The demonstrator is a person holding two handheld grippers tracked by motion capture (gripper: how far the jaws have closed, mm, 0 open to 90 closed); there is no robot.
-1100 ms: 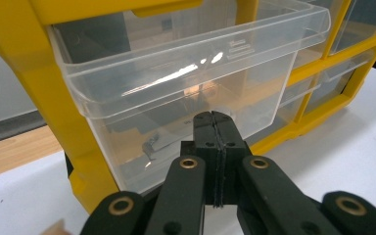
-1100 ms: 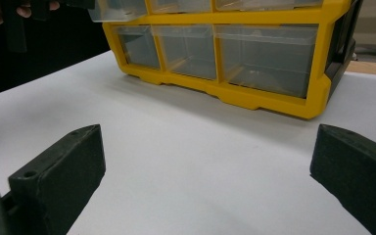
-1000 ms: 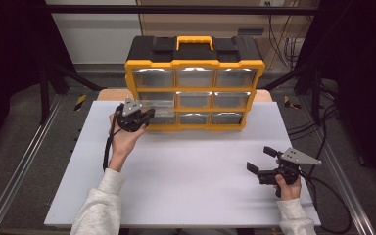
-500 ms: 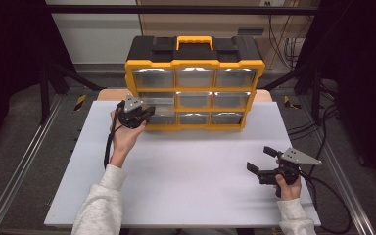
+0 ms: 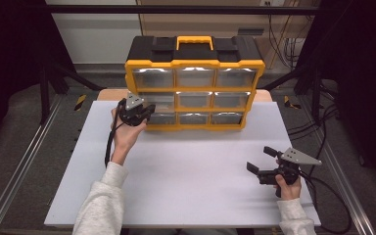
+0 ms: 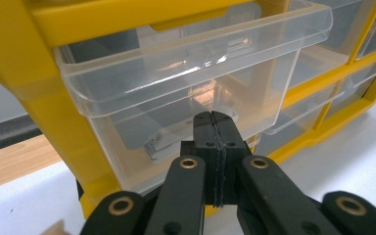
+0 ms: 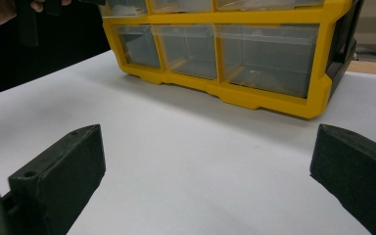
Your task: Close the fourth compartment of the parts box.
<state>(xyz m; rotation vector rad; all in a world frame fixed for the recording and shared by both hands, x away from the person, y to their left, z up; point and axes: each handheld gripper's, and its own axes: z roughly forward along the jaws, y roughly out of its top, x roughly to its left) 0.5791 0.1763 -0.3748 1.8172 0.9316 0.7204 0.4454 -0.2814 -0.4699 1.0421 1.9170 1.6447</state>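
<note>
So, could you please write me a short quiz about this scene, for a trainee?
1. True or false: the left tongs are wide open.
2. How many clear drawers does the front of the organizer show?
3. Where are the right tongs?
A) inside a drawer
B) at the right side of the table, apart from the organizer
C) on the yellow handle

Key: 1 false, they are shut, in front of the left column of drawers; 2 nine, in three rows of three; 3 B, and they are open.
</note>
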